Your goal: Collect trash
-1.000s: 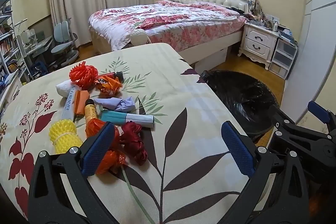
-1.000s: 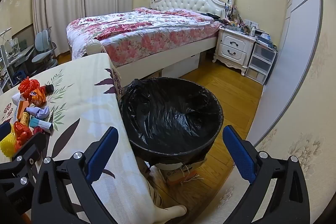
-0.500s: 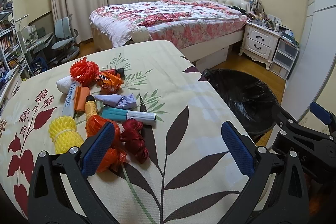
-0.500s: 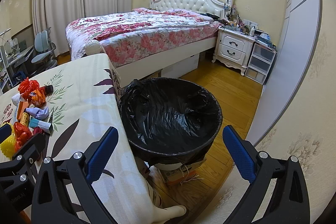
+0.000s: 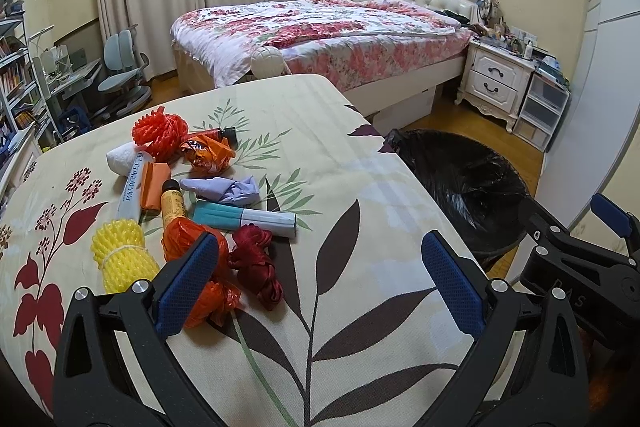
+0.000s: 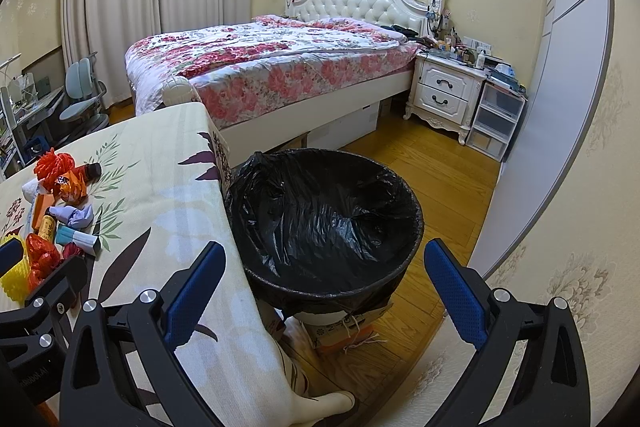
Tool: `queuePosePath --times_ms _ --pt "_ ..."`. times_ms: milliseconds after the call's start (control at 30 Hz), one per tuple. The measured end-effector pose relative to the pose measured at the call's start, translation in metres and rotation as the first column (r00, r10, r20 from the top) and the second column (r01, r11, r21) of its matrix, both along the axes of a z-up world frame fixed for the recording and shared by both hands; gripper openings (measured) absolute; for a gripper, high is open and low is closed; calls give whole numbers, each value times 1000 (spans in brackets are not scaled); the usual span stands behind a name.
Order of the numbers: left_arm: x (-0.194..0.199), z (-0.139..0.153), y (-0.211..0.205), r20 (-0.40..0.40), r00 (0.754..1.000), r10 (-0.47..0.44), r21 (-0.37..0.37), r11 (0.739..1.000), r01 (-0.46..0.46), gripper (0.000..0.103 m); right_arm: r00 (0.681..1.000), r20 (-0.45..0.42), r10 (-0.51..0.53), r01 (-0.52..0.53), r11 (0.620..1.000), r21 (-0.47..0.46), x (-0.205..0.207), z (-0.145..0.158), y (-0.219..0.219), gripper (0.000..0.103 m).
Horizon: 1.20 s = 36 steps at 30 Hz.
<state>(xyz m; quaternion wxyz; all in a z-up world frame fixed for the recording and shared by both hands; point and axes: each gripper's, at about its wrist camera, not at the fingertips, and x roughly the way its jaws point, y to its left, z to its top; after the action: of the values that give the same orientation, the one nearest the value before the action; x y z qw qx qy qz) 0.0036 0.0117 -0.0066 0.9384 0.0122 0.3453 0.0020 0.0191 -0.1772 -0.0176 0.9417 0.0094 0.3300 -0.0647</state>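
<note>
Several pieces of trash lie in a cluster on the table's left part: a dark red ribbon point(image 5: 256, 267), an orange plastic wrapper point(image 5: 188, 239), a yellow foam net point(image 5: 122, 255), a teal and white box point(image 5: 244, 219), a lilac wrapper point(image 5: 232, 189) and a red foam net point(image 5: 158, 131). My left gripper point(image 5: 320, 283) is open and empty, low over the table just right of the cluster. A bin lined with a black bag point(image 6: 326, 219) stands on the floor at the table's right edge. My right gripper point(image 6: 326, 287) is open and empty above the bin's near rim.
The table point(image 5: 360, 187) has a cream leaf-print cloth. A bed point(image 6: 280, 67) stands behind, a white nightstand point(image 6: 444, 95) and plastic drawers point(image 6: 496, 119) to the right. A desk chair point(image 5: 120, 75) is at the far left. A cardboard box point(image 6: 344, 331) lies under the bin.
The left gripper has crept slightly forward and up over the table; the trash cluster sits a little lower in its view. The right gripper has barely moved.
</note>
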Motion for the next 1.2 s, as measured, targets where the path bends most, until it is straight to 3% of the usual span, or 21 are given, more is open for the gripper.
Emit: queuePosePath --times_ms 1200 --pt "2 -10 0 -17 1000 4 -4 1000 -4 99 1000 -1 0 0 1000 0 0 -2 0 97"
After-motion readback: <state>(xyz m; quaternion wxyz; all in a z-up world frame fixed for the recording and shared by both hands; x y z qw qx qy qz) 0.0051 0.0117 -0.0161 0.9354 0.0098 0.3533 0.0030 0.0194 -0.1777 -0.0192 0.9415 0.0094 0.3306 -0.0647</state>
